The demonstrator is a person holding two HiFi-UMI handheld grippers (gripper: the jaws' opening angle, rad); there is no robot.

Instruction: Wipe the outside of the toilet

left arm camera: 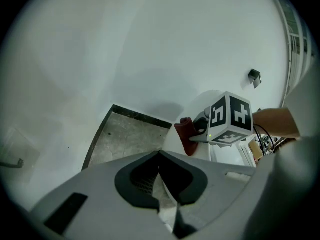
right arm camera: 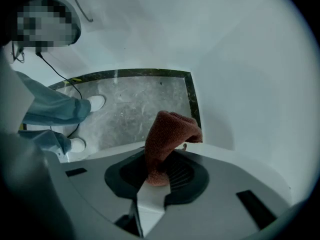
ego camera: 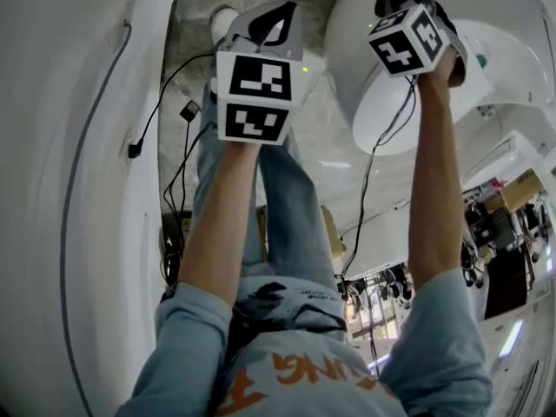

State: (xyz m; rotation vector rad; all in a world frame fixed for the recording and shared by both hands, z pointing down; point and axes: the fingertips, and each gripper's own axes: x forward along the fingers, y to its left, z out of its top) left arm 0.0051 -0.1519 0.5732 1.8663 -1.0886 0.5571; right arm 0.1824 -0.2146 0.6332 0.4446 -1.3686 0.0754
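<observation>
At the far left of the head view a white wall [ego camera: 78, 146] curves down, with a black cable [ego camera: 165, 85] running from it across the grey stone floor [ego camera: 195, 24]. Just right of it the person's left arm reaches forward with the left gripper [left arm camera: 160, 154], its marker cube facing the camera. It hangs over the floor, well apart from the toilet. In the left gripper view its jaws are drawn together at the tips, with nothing between the dark pads. Below the gripper in the head view are the person's legs in blue jeans [ego camera: 287, 189] and one white shoe [ego camera: 223, 20] on the floor. Further right the other arm holds the right gripper [right arm camera: 159, 171] up at the toilet [ego camera: 382, 94], a white rounded body that fills the upper right of the head view. In the right gripper view its jaws are closed on a red-brown cloth [right arm camera: 167, 134], which stands up from between the pads and folds over at its top. The left gripper view shows that cloth at the front of the right gripper, beside a white curved surface. I cannot tell whether it touches. At the far right edge of the head view lie cluttered shelves and boxes [ego camera: 508, 207], too small to make out.
</observation>
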